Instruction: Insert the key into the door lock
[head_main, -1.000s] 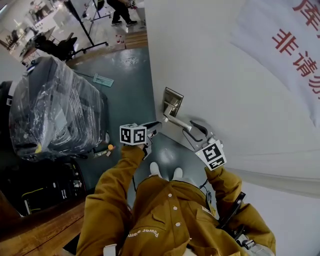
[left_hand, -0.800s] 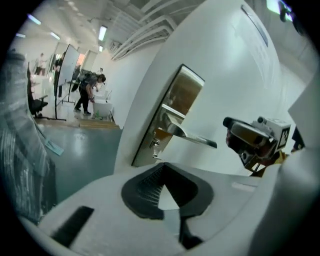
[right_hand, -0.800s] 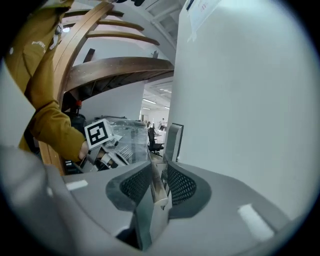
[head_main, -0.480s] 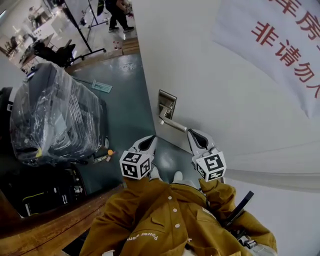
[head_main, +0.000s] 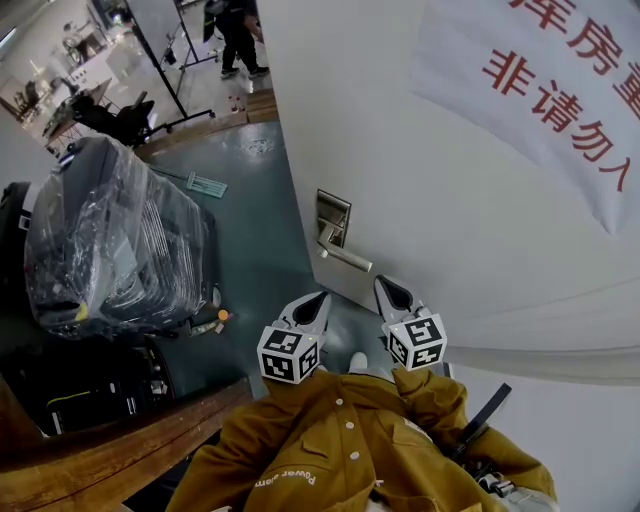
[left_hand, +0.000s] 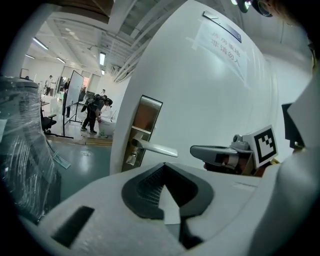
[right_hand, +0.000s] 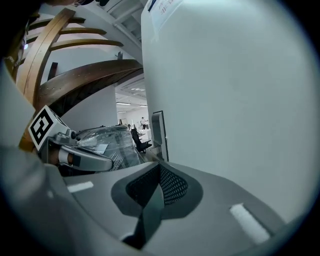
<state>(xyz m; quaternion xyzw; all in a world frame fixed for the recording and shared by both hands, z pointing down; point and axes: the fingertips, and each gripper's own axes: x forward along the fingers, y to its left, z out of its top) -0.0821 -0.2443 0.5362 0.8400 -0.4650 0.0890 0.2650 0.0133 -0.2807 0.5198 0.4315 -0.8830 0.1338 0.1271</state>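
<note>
The white door (head_main: 450, 230) carries a steel lock plate (head_main: 333, 220) with a lever handle (head_main: 345, 258). In the left gripper view a small brass keyhole cylinder (left_hand: 131, 159) sits under the lever (left_hand: 159, 149). I see no key in either gripper, and whether one sits in the cylinder I cannot tell. My left gripper (head_main: 313, 303) hangs below the handle, away from the door, jaws shut with nothing between them (left_hand: 164, 167). My right gripper (head_main: 386, 291) is beside it, just off the lever's free end, also shut and empty (right_hand: 159, 167).
A bulky black machine wrapped in clear plastic (head_main: 110, 240) stands left of the door on the green floor. A curved wooden rail (head_main: 110, 450) runs at lower left. A white banner with red characters (head_main: 550, 90) hangs on the door. A person (head_main: 235, 35) walks far behind.
Both grippers have drawn back from the lock and handle toward my body. The right gripper, open at the lever a second ago, has shut. The left gripper has rolled and risen.
</note>
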